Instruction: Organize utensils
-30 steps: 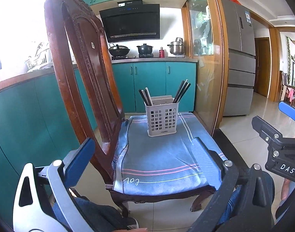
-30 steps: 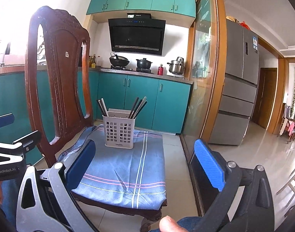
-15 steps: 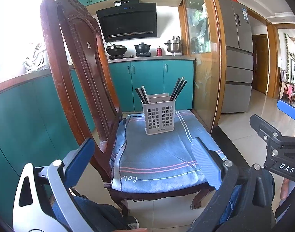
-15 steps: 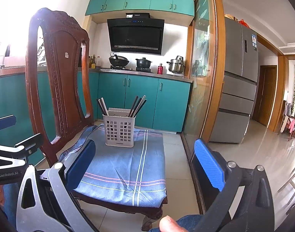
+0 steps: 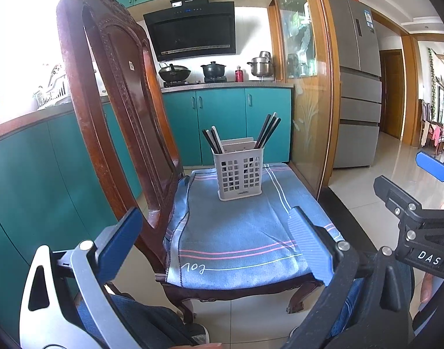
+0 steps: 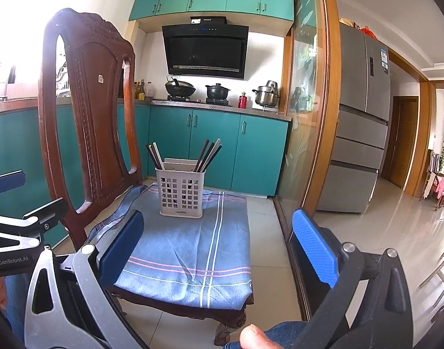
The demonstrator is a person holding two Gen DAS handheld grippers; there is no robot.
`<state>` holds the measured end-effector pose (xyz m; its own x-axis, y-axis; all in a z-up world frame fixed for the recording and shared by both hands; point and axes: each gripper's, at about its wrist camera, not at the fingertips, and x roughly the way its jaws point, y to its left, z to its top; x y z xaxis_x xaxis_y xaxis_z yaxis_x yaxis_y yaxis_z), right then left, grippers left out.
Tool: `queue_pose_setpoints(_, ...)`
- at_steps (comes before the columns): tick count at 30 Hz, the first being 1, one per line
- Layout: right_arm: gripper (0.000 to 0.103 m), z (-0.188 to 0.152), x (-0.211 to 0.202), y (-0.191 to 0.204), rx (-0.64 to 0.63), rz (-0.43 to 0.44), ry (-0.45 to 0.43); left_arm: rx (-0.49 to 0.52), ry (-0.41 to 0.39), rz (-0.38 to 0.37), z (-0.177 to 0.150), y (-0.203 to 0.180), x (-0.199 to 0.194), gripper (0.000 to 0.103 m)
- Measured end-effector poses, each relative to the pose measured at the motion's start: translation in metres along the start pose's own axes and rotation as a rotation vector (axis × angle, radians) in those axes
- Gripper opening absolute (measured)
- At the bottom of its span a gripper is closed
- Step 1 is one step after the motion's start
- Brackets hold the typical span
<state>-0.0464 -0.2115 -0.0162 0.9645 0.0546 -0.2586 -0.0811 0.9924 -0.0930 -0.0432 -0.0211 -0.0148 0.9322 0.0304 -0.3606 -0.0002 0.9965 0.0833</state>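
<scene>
The left tongs [image 5: 216, 250] and right tongs [image 6: 219, 250] are both wide open and hold nothing; the right ones show "DAS" in the left view, and the left ones show "GenRobot.AI" in the right view. Just past them a blue cloth [image 5: 236, 232] with "zoz"-like stitching covers a wooden chair [image 5: 111, 101]. Farther ahead, a white basket [image 5: 239, 174] holds dark chopsticks [image 5: 267, 131], their lower ends hidden; its small label is too tiny to read.

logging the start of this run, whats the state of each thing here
left gripper: open, empty
right gripper: open, empty
utensil holder: upright on the cloth
chopsticks: standing in the holder, two leaning bunches
blue cloth: spread over the chair seat
chair: upright
</scene>
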Motion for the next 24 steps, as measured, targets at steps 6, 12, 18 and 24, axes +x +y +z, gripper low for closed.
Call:
queue_pose_setpoints(6, 0.100, -0.001, 0.002, -0.001, 0.002, 0.002, 0.004, 0.004, 0.005, -0.001, -0.002, -0.001, 0.004, 0.099)
queue_pose_setpoints(12, 0.100, -0.002, 0.005, -0.001, 0.001, 0.005, 0.011, 0.004, 0.008, -0.003, -0.003, -0.002, 0.005, 0.099)
queue_pose_setpoints(18, 0.100, -0.004, 0.009, 0.000, -0.001, 0.008, 0.021, -0.002, 0.010, 0.005, -0.004, -0.002, 0.008, 0.099)
queue_pose_setpoints(24, 0.100, -0.006, 0.013, -0.001, 0.001, 0.010, 0.032, 0.008, 0.012, 0.000, -0.007, -0.005, 0.012, 0.099)
